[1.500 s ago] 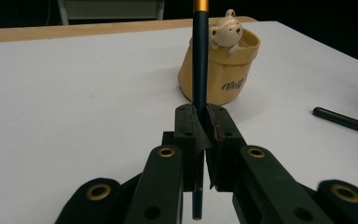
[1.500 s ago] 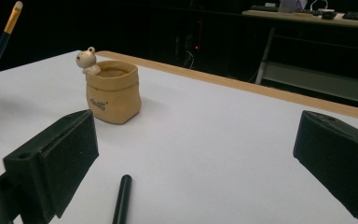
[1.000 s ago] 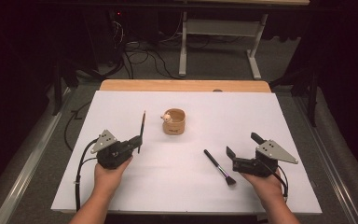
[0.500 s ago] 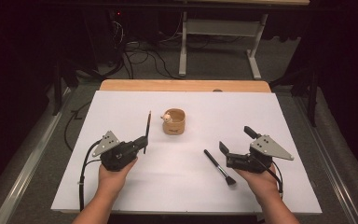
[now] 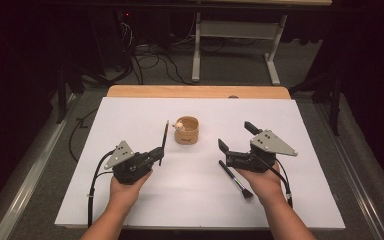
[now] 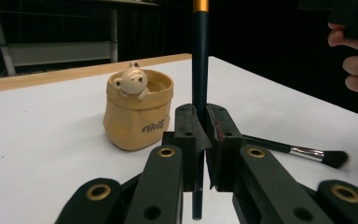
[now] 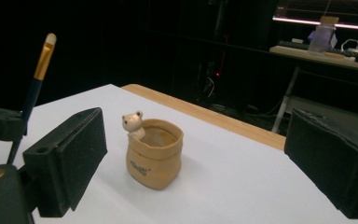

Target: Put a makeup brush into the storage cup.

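A tan sack-shaped cup [image 5: 186,130] with a small bear figure on its rim stands mid-table. My left gripper [image 5: 156,156] is shut on a dark-handled brush [image 5: 164,141] with a gold ferrule, held upright just left of the cup; its handle [image 6: 199,56] is pinched between the pads beside the cup [image 6: 137,112]. My right gripper [image 5: 236,136] hovers open to the right of the cup [image 7: 154,154]. Its jaws have just been closing slightly with nothing between them. A black brush [image 5: 235,179] lies flat on the table under the right hand.
A white sheet [image 5: 130,115] covers the table, with a wooden edge [image 5: 195,91] at the back. Beyond it are cables on the floor and a metal table frame [image 5: 196,50]. Dark surroundings flank both sides.
The right gripper rose and moved left and forward toward the cup, away from the black brush on the table. The left hand with its brush stayed almost still.
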{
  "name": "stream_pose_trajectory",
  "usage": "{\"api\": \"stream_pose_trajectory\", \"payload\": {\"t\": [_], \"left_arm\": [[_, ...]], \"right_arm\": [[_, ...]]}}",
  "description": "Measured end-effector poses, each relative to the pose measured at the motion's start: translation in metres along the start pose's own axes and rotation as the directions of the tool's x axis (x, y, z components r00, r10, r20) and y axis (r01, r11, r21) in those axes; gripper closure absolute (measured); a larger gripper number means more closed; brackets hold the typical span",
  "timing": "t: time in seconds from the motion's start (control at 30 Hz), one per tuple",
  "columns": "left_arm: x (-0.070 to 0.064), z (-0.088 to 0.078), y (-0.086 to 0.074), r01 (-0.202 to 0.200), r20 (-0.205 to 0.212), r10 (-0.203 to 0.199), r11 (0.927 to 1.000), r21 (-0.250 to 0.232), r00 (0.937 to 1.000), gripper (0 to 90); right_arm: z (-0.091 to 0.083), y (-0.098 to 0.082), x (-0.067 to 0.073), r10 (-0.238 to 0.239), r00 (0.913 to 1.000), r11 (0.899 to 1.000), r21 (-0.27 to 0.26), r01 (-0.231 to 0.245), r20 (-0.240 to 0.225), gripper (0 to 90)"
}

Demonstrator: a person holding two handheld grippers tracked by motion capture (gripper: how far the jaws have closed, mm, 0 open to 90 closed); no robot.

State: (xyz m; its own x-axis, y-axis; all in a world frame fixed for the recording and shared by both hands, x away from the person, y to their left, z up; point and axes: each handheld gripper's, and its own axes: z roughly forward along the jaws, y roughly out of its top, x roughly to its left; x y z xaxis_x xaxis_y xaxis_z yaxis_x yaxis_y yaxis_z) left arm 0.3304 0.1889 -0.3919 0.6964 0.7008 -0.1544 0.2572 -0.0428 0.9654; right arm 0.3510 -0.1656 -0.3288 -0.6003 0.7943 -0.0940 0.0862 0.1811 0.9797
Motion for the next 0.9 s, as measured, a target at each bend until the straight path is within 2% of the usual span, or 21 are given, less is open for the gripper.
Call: {"api": "stream_pose_trajectory", "payload": {"t": [0.23, 0.37, 0.47, 0.7, 0.9], "left_arm": [[-0.006, 0.003, 0.001, -0.014, 0.019, 0.014, 0.9999, 0.007, 0.9997, 83.8], [-0.013, 0.012, 0.006, -0.056, 0.033, 0.055, 0.998, 0.029, 0.9979, 83.7], [-0.02, 0.022, 0.011, -0.078, 0.055, 0.076, 0.9965, 0.031, 0.9956, 83.8], [-0.035, 0.046, 0.017, -0.072, 0.104, 0.072, 0.9974, 0.004, 0.992, 83.8], [-0.046, 0.053, 0.005, -0.072, 0.14, 0.07, 0.9973, 0.011, 0.9876, 83.7]], "right_arm": [[0.004, -0.007, 0.009, -0.006, 0.9996, 1.0, 0.009, 0.007, -0.027, 9.7], [0.003, -0.011, 0.008, 0.008, 0.9992, 1.0, 0.023, -0.007, -0.04, 11.4], [0.0, -0.01, 0.007, 0.027, 0.9983, 1.0, 0.012, -0.026, -0.051, 13.8], [-0.003, -0.01, 0.01, 0.049, 0.9947, 0.999, 0.005, -0.049, -0.09, 16.8], [-0.004, -0.011, 0.013, 0.075, 0.9892, 0.997, 0.005, -0.075, -0.126, 18.0]]}}
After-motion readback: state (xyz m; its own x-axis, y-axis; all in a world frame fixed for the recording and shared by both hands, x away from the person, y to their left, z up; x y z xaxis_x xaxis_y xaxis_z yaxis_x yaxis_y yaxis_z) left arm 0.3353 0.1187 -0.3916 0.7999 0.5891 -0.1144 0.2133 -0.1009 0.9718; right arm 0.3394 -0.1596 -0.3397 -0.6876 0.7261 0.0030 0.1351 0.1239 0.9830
